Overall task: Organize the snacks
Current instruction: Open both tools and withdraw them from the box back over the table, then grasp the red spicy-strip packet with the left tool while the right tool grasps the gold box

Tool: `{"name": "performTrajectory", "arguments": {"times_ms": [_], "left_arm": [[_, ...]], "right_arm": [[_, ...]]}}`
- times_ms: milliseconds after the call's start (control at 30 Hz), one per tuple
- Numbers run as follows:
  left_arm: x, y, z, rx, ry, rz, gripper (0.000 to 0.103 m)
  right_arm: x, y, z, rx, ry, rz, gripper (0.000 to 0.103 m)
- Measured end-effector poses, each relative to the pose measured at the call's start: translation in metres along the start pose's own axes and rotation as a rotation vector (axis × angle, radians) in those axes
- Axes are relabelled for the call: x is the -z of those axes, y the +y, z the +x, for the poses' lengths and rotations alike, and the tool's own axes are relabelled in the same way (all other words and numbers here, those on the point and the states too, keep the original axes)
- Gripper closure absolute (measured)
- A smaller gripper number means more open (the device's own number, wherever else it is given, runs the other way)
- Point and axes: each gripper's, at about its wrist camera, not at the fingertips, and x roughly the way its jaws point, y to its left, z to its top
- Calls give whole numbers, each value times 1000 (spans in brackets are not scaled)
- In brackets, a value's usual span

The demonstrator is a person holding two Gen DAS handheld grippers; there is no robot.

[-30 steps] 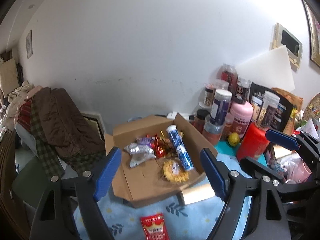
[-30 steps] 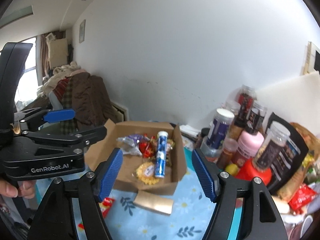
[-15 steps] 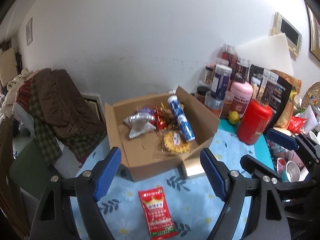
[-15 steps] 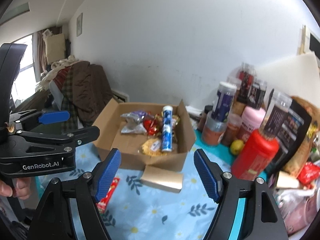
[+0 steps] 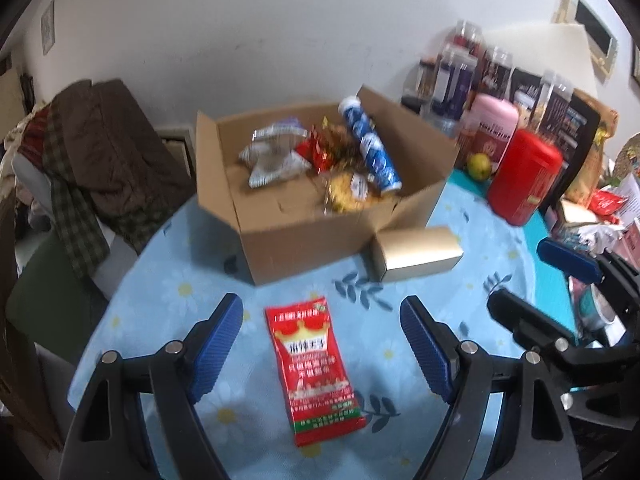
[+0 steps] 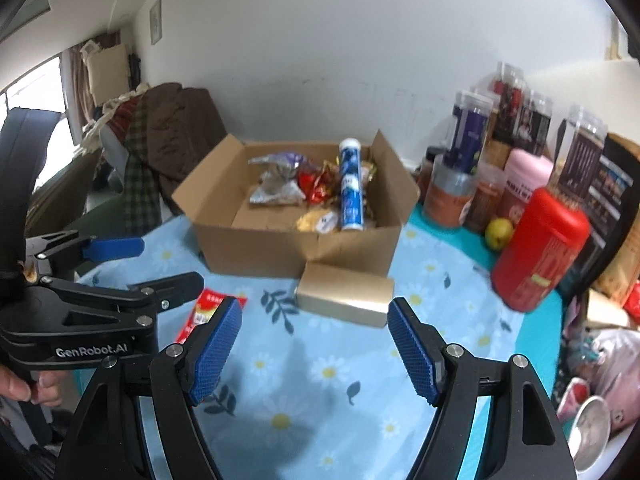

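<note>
On the tablecloth, left wrist view: red snack packet (image 5: 316,372) lies flat between the left gripper (image 5: 322,350) jaws, untouched; long axis points toward the cardboard box (image 5: 320,232).
Left jaws: apart, empty.
Right wrist view: right gripper (image 6: 314,354) jaws apart, empty; packet at left, beside the gold box (image 6: 346,300).

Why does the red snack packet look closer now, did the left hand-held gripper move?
Yes. The left hand-held gripper came down toward the table: the red packet now lies between its open fingers, and the cardboard box sits higher in view.
</note>
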Motion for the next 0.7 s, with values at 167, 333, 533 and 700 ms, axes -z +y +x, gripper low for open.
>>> {"name": "performTrajectory", "arguments": {"times_ms": [167,333,533,700], "left_arm": [[21,0,25,-18,84,5,22],[37,8,47,-36,162,-15,22],[53,16,72,-24,251,-44,22],[55,11,77,-33,217,-22,25]], "right_arm": [[14,-2,17,-11,51,18,27],[24,-4,32,-16,97,36,27],[27,-11,46,-12,129,44,27],[25,-24,58,-13,152,50,27]]}}
